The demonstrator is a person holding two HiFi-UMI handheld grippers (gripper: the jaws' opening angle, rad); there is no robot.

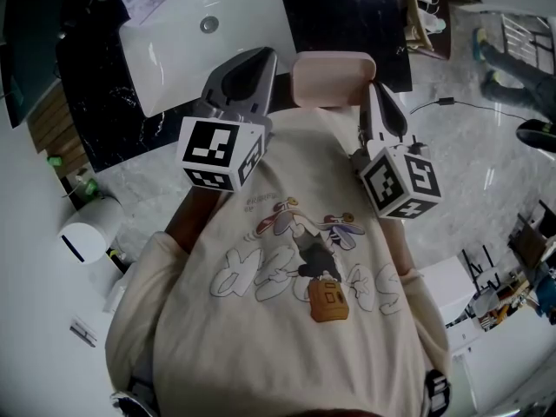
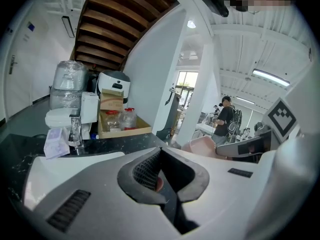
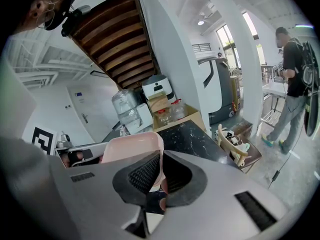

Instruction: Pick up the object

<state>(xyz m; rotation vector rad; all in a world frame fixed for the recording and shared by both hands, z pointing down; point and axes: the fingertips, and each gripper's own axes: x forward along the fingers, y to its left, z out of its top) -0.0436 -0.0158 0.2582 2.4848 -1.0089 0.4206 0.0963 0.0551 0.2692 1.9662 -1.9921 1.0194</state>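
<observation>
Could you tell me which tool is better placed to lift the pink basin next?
Right. The right tool grips the pink basin by its rim; the left tool is shut, empty, beside it.

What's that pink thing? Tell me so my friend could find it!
Start at the white sink set in the black counter. Just right of it, the pink tub is held up, its rim pinched in the jaws of the right gripper. Nothing else near it is pink: its neighbours are white, black or grey.
</observation>
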